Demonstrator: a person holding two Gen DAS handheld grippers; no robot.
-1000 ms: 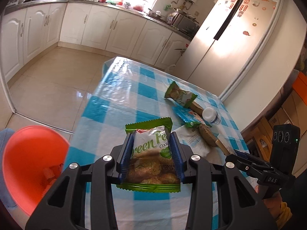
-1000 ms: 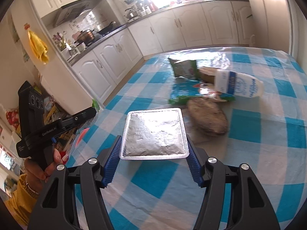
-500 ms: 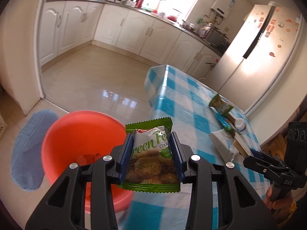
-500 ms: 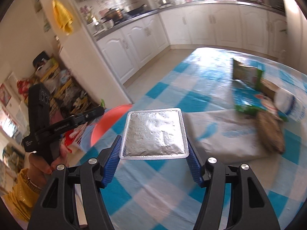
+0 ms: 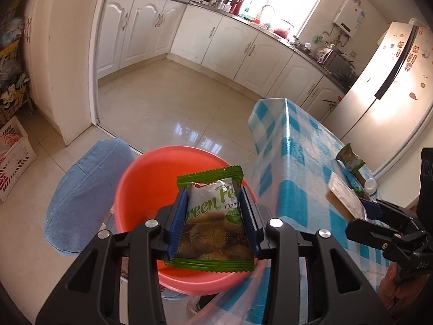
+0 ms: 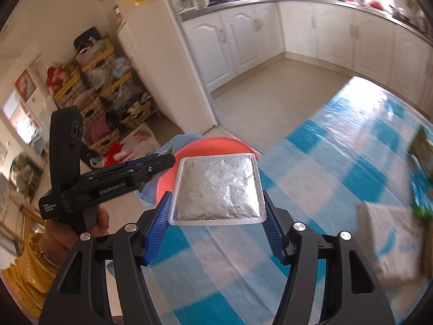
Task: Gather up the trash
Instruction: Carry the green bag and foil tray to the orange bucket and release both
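The left hand-held gripper (image 5: 213, 216) points steeply downward, its blue pads (image 5: 177, 222) clamped narrow. The right hand-held gripper (image 6: 216, 208) also tilts down, its pads (image 6: 158, 233) set wider apart and gripping.

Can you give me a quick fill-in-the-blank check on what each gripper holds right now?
1. The left gripper is shut on a ____ cookie packet.
2. That packet hangs over the ____ bin.
3. The right gripper is shut on a ____ foil pouch.
4. The tablecloth is checked white and ____.

Missing words: green; orange; silver; blue
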